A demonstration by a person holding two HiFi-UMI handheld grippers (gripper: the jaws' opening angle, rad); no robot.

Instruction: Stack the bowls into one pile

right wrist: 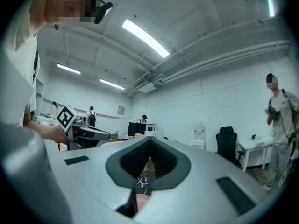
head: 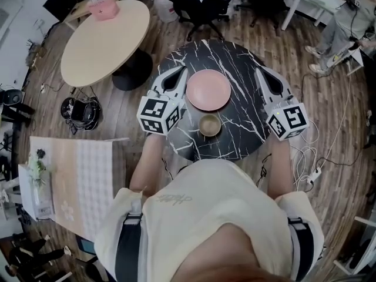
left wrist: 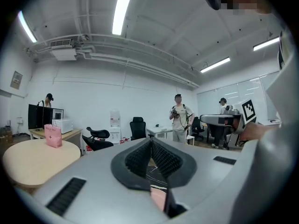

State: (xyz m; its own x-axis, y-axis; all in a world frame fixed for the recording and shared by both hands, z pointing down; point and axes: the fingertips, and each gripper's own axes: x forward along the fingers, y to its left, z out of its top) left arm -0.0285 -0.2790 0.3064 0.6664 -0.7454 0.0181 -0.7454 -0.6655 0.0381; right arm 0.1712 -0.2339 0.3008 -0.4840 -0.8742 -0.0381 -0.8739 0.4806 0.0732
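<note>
Marble table (head: pixel 235 69) holds pink bowl (head: pixel 208 90), tan bowl (head: pixel 210 124) — left gripper (head: pixel 183 70) and right gripper (head: pixel 258 73) pressed together, empty.

Shallow pink bowl (head: pixel 208 90) (empty) sits upright; small brown bowl (head: pixel 210 124) just beside it, unstacked.

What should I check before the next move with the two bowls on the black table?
1. Both bowls in view: ok. The pink bowl and the small brown bowl are on the black table.
2. Bowls in one pile: not ok. They sit side by side.
3. Left hand-held gripper empty: ok. Its jaws are together on nothing.
4. Right hand-held gripper empty: ok. Its jaws are together on nothing.
5. Jaws open for a grasp: not ok, on both sides.
6. Rims of the two bowls apart: cannot tell.
</note>
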